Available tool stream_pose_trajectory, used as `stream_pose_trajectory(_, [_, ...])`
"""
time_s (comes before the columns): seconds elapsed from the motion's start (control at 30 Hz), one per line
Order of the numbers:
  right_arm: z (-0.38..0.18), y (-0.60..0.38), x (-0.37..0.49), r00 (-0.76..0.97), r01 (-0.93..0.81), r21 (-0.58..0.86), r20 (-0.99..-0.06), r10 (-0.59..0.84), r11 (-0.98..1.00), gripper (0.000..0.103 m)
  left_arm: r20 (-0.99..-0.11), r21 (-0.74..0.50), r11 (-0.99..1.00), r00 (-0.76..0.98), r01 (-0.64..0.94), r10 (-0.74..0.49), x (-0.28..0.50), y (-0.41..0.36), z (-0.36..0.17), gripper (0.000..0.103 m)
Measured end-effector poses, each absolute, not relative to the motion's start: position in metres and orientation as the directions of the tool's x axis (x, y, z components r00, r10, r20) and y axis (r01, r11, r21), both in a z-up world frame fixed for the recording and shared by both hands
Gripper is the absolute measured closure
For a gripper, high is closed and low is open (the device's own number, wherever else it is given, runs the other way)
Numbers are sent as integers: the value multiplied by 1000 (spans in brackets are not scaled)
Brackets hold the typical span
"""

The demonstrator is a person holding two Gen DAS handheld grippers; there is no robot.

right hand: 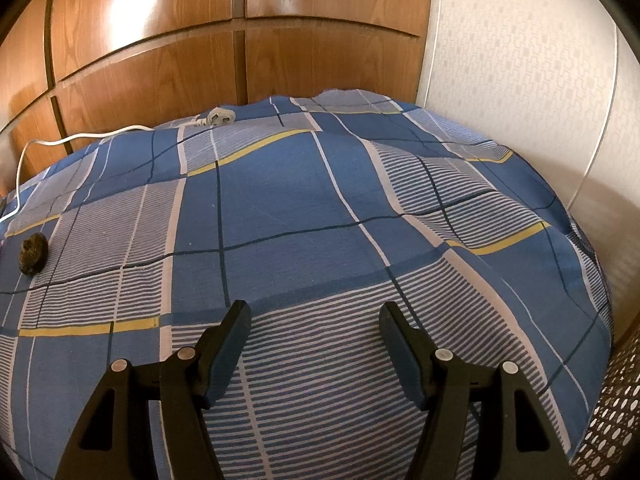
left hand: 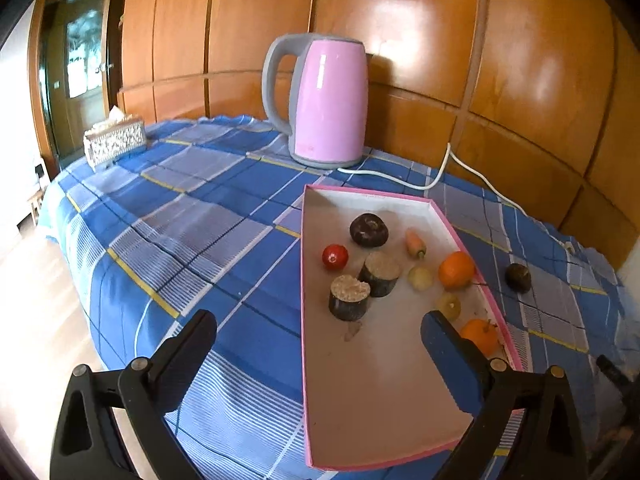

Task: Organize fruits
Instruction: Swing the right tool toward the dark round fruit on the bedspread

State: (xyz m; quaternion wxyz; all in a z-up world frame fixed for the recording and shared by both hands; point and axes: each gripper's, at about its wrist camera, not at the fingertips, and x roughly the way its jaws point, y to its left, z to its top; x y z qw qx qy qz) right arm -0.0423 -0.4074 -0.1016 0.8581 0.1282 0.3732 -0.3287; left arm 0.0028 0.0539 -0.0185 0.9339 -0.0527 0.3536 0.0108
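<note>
A pink-rimmed tray [left hand: 360, 408] lies on the blue checked cloth. In it are a dark round fruit [left hand: 368, 229], a red tomato [left hand: 335, 256], two dark cut cylinders [left hand: 349, 297], a small carrot [left hand: 415, 242], a pale ball [left hand: 420, 278], an orange [left hand: 456, 270], a yellowish fruit [left hand: 449, 305] and a second orange [left hand: 480, 334]. One dark fruit [left hand: 518, 277] lies outside the tray on the cloth; it also shows at the far left of the right wrist view [right hand: 34, 254]. My left gripper [left hand: 320, 332] is open over the tray's near end. My right gripper [right hand: 315, 322] is open and empty above bare cloth.
A pink kettle [left hand: 326, 100] stands at the back by the wooden wall, its white cord [left hand: 440, 172] trailing right to a plug [right hand: 220, 117]. A tissue box [left hand: 114, 140] sits at the far left. The table edge drops off at the right near a patterned wall [right hand: 520, 60].
</note>
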Motion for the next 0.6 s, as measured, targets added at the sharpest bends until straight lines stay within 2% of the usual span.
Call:
stream_pose_trajectory(0.27, [-96,-403,-37,500,622,-20,-759,-417,782,36,-687,-78,996,726,-37,-26,6,47,-26,0])
stream_pose_trajectory(0.43, [-87,-376,-14,579,475,60,-773,-260,878,34,-683,-98,994,729,-44,-35,6,50,-26,0])
stream_pose_trajectory(0.5, [-84,-359,-2,607,404,80,-768,-202,911,26,-685,-115,992,727,-44,-47,6,52,-26,0])
stream_pose_trajectory(0.6, [-78,-333,18,630,294,88,-767,-124,952,25,-690,-144,989,720,-38,-73,8,54,-28,0])
